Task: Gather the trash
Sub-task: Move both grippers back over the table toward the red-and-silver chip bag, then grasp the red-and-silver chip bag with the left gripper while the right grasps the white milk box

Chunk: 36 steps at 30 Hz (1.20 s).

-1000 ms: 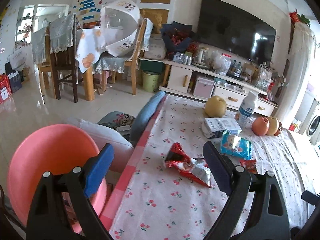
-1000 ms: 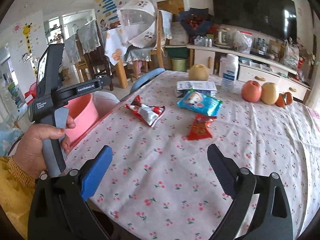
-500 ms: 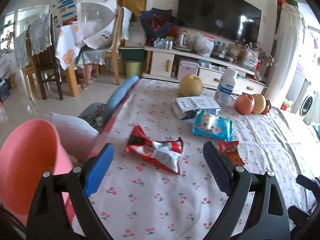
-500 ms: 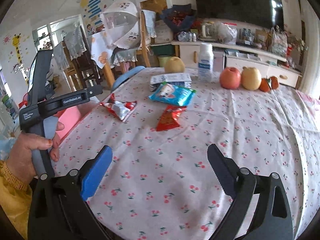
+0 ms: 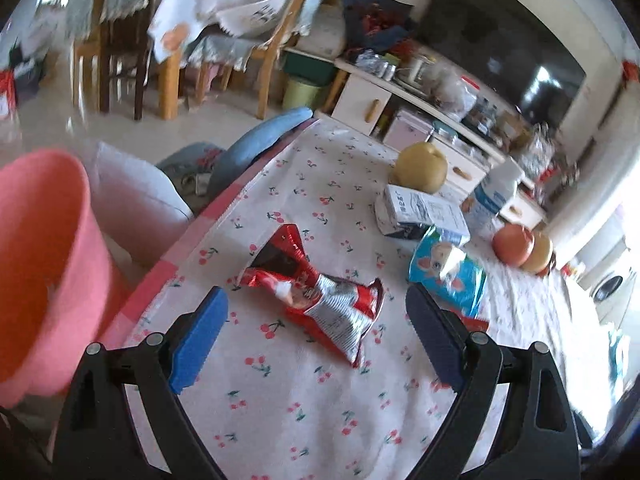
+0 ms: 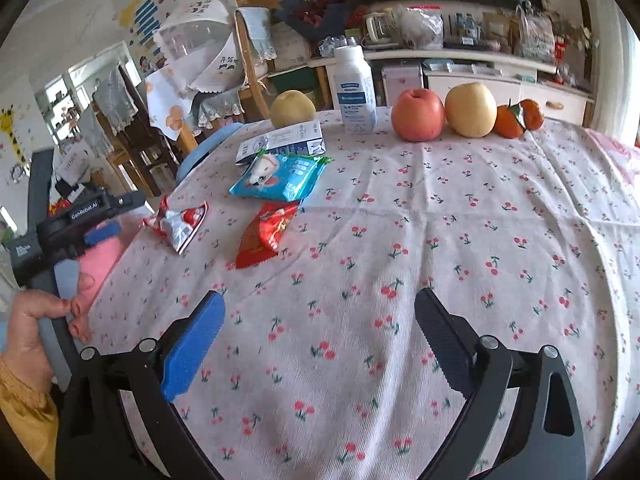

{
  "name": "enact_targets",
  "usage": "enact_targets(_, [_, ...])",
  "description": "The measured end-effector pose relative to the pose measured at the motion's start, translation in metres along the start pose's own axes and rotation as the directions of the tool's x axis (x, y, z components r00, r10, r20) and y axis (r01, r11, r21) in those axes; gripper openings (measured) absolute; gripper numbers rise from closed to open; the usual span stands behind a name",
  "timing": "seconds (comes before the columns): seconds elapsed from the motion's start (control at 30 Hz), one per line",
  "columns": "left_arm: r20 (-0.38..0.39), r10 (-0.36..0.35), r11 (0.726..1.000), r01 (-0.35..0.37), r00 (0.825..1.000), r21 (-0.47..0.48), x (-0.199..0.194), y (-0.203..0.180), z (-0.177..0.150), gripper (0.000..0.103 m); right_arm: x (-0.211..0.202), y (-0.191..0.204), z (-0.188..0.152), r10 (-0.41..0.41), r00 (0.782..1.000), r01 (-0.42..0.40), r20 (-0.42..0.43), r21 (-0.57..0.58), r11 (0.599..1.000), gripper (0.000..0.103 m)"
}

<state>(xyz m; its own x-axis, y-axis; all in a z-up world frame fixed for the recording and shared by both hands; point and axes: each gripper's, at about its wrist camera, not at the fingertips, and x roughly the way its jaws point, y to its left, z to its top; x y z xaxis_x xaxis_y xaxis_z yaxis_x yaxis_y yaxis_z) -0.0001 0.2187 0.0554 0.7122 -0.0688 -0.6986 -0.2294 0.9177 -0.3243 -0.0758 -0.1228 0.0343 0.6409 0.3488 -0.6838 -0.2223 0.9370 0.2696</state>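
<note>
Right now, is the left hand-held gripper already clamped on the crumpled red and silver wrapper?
No, the left hand-held gripper is open, its fingers either side of the crumpled wrapper lying on the tablecloth.

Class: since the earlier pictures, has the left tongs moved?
Yes. The left tongs has moved forward over the table, closing on the crumpled wrapper, now between its open jaws.

Left wrist cam sat low and close over the counter's left edge, facing the TV wall. Right cam looked from farther back. Both caught the crumpled wrapper.
</note>
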Motion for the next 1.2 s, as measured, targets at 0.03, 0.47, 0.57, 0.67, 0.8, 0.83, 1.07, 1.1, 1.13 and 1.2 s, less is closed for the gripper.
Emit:
enact_targets(0.03, [-0.001,-0.003,1.000,0.003,1.000,-0.012,0.002,-0.001,0.001,0.091,0.003,-0.001,0.001,0.006,1.000,-0.006,-0.004,0.004,1.000,0.095])
enact_targets(0.47, [-0.083,0.052,0.990,-0.062,0.995,-0.127,0.044,-0.005,0.004,0.088,0.045,0.010,0.064,0.022,1.000,-0.024,-0.016,-0.129,0.991,0.095])
enact_targets(0.57, [-0.085,0.070,0.987,-0.082,0.994,-0.137,0.051,-0.003,0.007,0.082,0.065,0.020,0.094,0.023,1.000,-0.024,-0.008,-0.153,0.988,0.095])
enact_targets(0.67, [-0.100,0.080,0.985,-0.094,0.992,-0.144,0.060,-0.001,0.010,0.073,0.089,0.031,0.124,0.041,0.999,-0.042,-0.010,-0.157,0.987,0.095])
enact_targets(0.8, [-0.103,0.110,0.987,-0.121,0.989,-0.104,0.066,-0.005,0.013,0.070,0.135,0.049,0.160,0.002,1.000,-0.007,-0.029,-0.188,0.982,0.075])
enact_targets(0.83, [-0.102,0.117,0.988,-0.126,0.988,-0.086,0.067,-0.006,0.013,0.069,0.144,0.051,0.165,0.001,0.999,-0.008,-0.037,-0.192,0.981,0.073])
enact_targets(1.07, [-0.098,0.131,0.991,-0.133,0.987,-0.009,0.072,-0.012,0.015,0.056,0.212,0.070,0.200,-0.029,0.996,0.009,-0.087,-0.219,0.976,0.062])
enact_targets(1.1, [-0.096,0.131,0.991,-0.133,0.987,-0.005,0.072,-0.011,0.015,0.054,0.218,0.070,0.203,-0.034,0.995,0.013,-0.092,-0.220,0.975,0.060])
enact_targets(1.13, [-0.094,0.130,0.991,-0.130,0.987,0.000,0.072,-0.011,0.015,0.054,0.226,0.071,0.207,-0.039,0.994,0.016,-0.101,-0.222,0.975,0.058])
enact_targets(1.2, [-0.094,0.125,0.992,-0.125,0.988,0.009,0.071,-0.012,0.014,0.053,0.242,0.072,0.213,-0.053,0.989,0.019,-0.137,-0.235,0.972,0.055])
